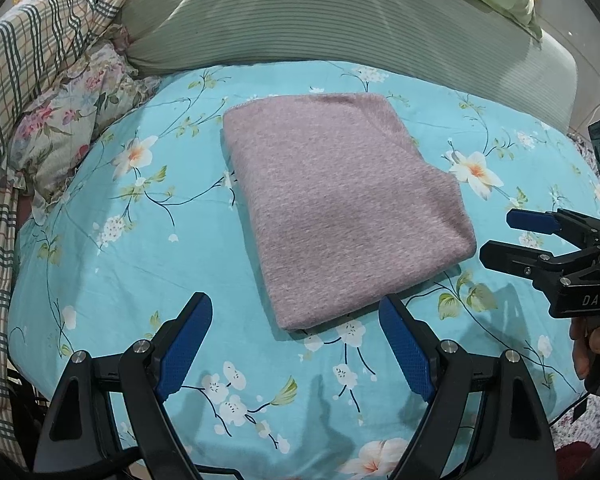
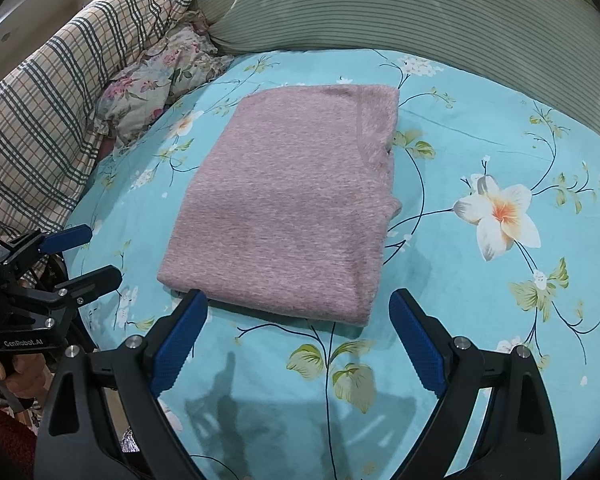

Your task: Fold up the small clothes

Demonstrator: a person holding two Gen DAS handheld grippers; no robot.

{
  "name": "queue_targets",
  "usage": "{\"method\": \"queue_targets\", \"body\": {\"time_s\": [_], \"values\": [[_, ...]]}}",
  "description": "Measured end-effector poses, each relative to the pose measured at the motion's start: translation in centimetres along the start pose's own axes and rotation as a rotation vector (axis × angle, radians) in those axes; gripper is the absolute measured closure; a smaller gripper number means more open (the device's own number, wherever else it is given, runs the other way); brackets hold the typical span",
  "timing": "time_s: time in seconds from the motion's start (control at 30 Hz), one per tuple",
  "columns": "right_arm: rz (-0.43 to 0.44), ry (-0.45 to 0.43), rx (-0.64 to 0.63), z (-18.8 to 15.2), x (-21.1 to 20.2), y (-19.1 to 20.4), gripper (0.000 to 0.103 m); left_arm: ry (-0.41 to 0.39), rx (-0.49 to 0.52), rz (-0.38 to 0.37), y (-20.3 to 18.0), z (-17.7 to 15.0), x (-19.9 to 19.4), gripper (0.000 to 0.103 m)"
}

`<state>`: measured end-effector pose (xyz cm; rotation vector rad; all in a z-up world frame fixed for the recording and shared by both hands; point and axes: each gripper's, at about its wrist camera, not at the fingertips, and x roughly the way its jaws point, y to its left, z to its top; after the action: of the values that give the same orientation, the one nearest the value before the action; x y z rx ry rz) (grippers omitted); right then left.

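A mauve knit garment (image 1: 336, 204) (image 2: 288, 204) lies folded into a flat rectangle on the turquoise flowered bedsheet (image 1: 112, 264) (image 2: 480, 128). My left gripper (image 1: 296, 308) hovers open just in front of its near edge, blue pads wide apart with nothing between them. My right gripper (image 2: 300, 304) is also open, its left pad close over the garment's near edge, holding nothing. Each gripper shows in the other's view: the right gripper (image 1: 500, 236) at the right edge, the left gripper (image 2: 96, 254) at the left edge, both off the cloth.
A plaid quilt (image 1: 28, 64) (image 2: 60, 96) and a flowered pillow (image 1: 68, 128) (image 2: 160, 80) are bunched at the left. A green striped bolster (image 1: 340, 16) (image 2: 420, 4) runs along the back. A person's hand (image 1: 588, 348) (image 2: 4, 364) grips each handle.
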<state>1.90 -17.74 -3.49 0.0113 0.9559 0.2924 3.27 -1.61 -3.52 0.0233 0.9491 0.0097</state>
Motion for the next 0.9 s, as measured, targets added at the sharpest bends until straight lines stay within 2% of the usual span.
{"method": "queue_targets", "body": {"time_s": [0.9], "values": [[0.007, -0.001, -0.002, 0.17, -0.05, -0.31, 0.011, 0.001, 0.003, -0.001, -0.41, 0.08, 0.28, 0.017]]}}
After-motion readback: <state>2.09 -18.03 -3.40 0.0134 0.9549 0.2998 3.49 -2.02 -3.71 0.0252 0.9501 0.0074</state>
